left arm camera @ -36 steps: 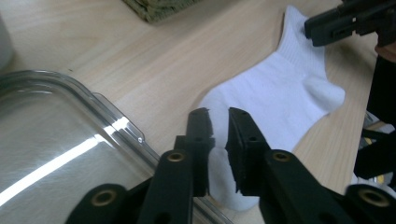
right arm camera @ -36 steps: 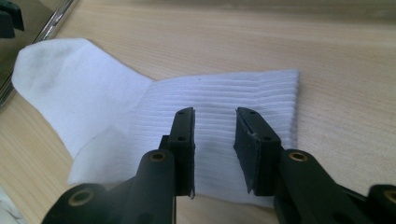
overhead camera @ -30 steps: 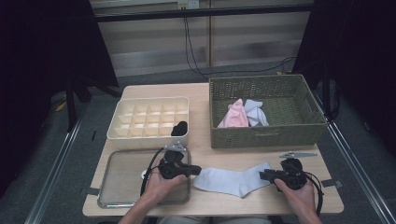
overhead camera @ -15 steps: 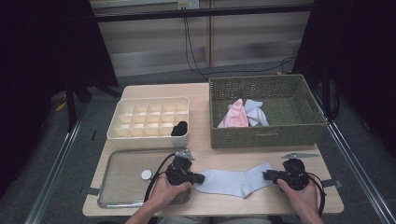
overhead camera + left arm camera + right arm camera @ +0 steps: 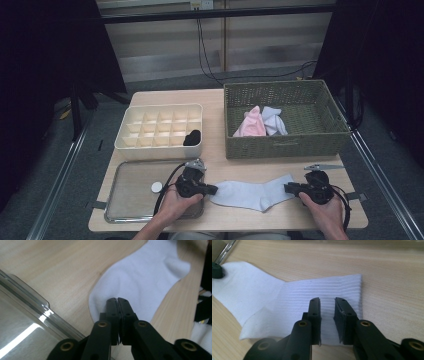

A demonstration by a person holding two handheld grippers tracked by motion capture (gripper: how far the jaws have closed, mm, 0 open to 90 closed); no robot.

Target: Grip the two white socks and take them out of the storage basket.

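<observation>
Two grippers flank a flat white cotton sock (image 5: 252, 194) on the pale wooden table (image 5: 220, 100) from above. Left gripper (image 5: 117, 300) view — jaws pinched together on the sock's toe end. Right gripper (image 5: 327, 300) view — jaws slightly parted above the ribbed cuff, which they have just been closing toward.

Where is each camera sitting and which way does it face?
High view: above the near edge, facing forward and down on the table; both hands show.
Left gripper view: rides the left gripper, shut on the white sock toe.
Right gripper view: rides the right gripper, jaws apart over the cuff.
All share the sock.
</observation>
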